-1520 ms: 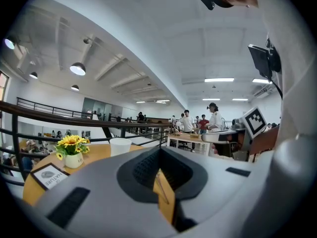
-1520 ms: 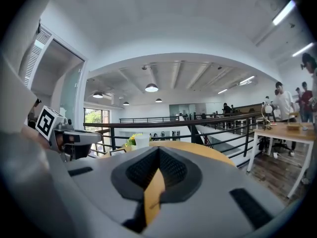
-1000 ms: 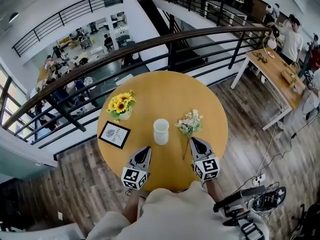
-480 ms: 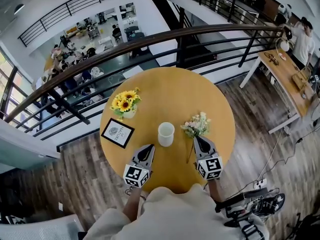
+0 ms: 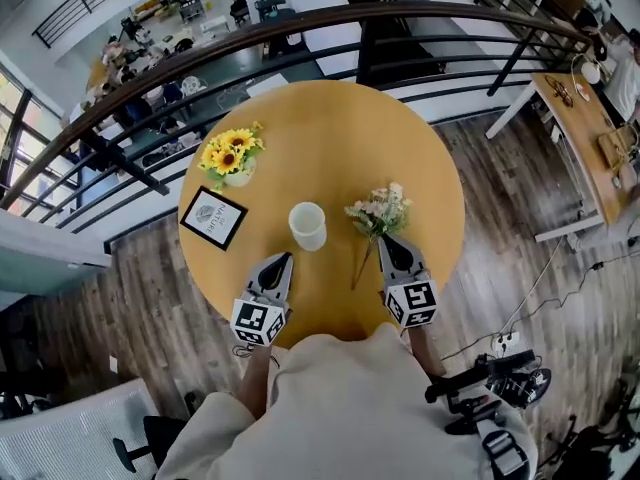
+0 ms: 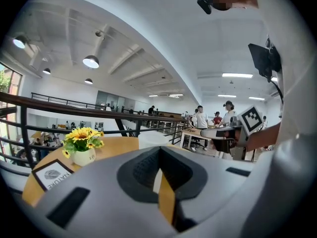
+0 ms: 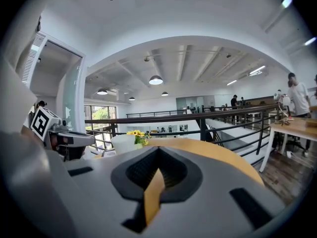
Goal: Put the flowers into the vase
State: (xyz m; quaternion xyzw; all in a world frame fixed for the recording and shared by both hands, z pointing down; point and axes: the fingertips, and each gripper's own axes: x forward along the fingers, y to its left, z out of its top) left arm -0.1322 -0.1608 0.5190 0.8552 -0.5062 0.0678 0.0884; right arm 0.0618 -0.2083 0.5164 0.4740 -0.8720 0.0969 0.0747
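Now your left claw (image 5: 281, 260) and your right claw (image 5: 386, 240) are both over the near part of the round wooden tabletop (image 5: 330, 118), pointing away from you. Each one is closed tight to a point with nothing pinched in it, and each claw's own camera shows its two halves meeting with only a thin sliver of tabletop showing through. The flowers (image 5: 378, 211), a small pale pink and white bunch, lie flat on the tabletop just ahead of your right claw, blossoms away from you and the thin stem running back toward you along that claw's left side. The claw's tip is just beside the base of the bunch, and from above you cannot tell whether it touches. The vase (image 5: 307, 225), white and upright, stands a little ahead of the gap between your two claws, near the flowers but apart from them. Further left a pot of sunflowers (image 5: 230, 155) stands by the tabletop's edge, with a framed card (image 5: 213, 218) lying just on your side of it, and a dark railing (image 5: 300, 28) curves behind the tabletop
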